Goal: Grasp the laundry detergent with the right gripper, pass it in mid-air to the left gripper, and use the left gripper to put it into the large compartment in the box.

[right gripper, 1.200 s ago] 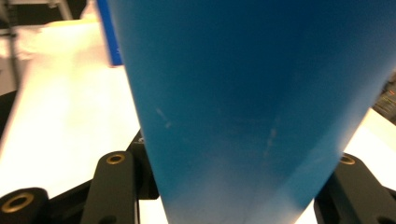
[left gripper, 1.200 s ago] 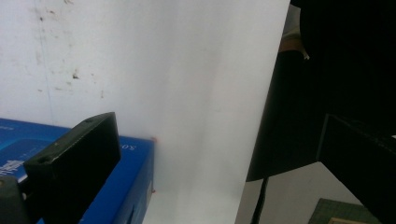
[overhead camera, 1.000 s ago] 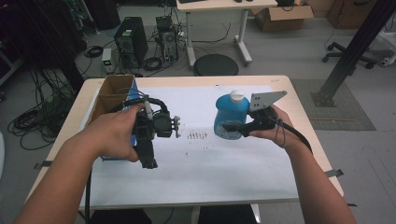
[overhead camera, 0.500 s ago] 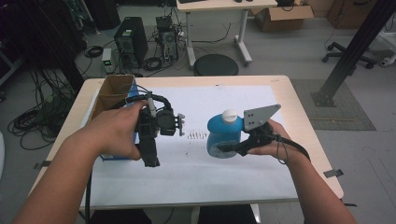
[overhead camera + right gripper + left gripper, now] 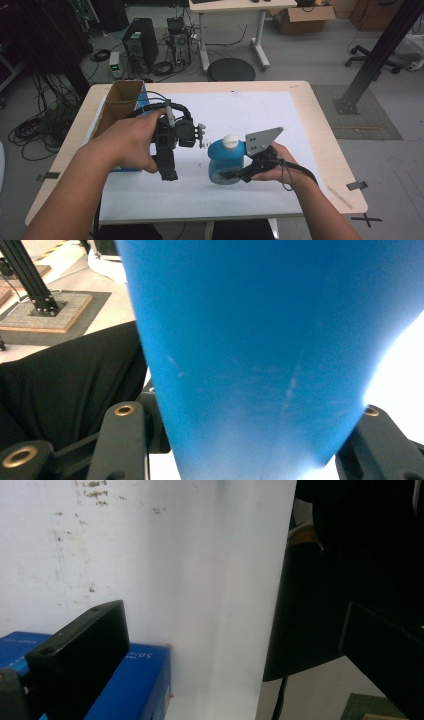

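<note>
Right gripper clenched on the lower body of a blue bottle with a white cap, upright at mid-sheet, well clear of all table edges. Left gripper held over the white sheet, jaws parted with nothing between. Blue box just beside it; cardboard box at the left edge. Box lettering too blurred to read

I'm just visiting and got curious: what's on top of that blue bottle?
A white cap sits on top of the blue bottle. The right gripper holds the bottle low on its body; what is inside cannot be seen through the blue plastic.
</note>
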{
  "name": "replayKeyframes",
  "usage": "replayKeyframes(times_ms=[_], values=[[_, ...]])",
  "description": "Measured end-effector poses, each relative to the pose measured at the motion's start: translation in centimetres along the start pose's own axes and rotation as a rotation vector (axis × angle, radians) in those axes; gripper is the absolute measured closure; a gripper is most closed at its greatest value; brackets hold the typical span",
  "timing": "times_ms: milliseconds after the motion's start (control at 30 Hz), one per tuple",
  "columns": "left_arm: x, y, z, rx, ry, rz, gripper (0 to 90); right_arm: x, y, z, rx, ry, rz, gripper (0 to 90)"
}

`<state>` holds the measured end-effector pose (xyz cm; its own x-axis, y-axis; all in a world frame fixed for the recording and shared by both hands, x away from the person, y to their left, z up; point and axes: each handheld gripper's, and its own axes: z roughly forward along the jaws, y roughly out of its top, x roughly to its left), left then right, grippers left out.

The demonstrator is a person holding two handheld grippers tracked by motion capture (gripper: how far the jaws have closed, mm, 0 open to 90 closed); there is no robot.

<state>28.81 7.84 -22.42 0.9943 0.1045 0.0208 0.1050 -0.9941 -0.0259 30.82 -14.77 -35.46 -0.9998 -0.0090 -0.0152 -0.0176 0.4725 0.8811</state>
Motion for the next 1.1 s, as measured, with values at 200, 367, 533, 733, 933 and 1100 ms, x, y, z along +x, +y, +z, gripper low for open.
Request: replayKeyframes(times_ms=[200,367,533,733,933,1100], values=[[-0.2,0.4,0.4,0.002,-0.002,0.010,0.2,0.3,0.1,1.7,0.003,0.012,0.002,45.3],[-0.3,0.7,1.0,0.006,-0.008,0.016,0.2,0.5,0.4,3.5,0.009,0.021,0.003,45.3],[-0.4,0.9,1.6,0.008,-0.017,0.021,0.2,0.7,0.5,4.9,0.024,0.031,-0.006,45.3],[-0.5,0.9,2.0,0.007,-0.021,0.024,0.2,1.0,0.8,6.6,0.022,0.044,-0.012,45.3],[-0.6,0.8,2.3,0.004,-0.026,0.023,0.2,1.1,1.1,7.9,0.012,0.056,-0.009,45.4],[-0.8,0.8,2.3,-0.002,-0.025,0.023,0.2,1.2,1.2,8.8,0.009,0.061,-0.006,45.4]])
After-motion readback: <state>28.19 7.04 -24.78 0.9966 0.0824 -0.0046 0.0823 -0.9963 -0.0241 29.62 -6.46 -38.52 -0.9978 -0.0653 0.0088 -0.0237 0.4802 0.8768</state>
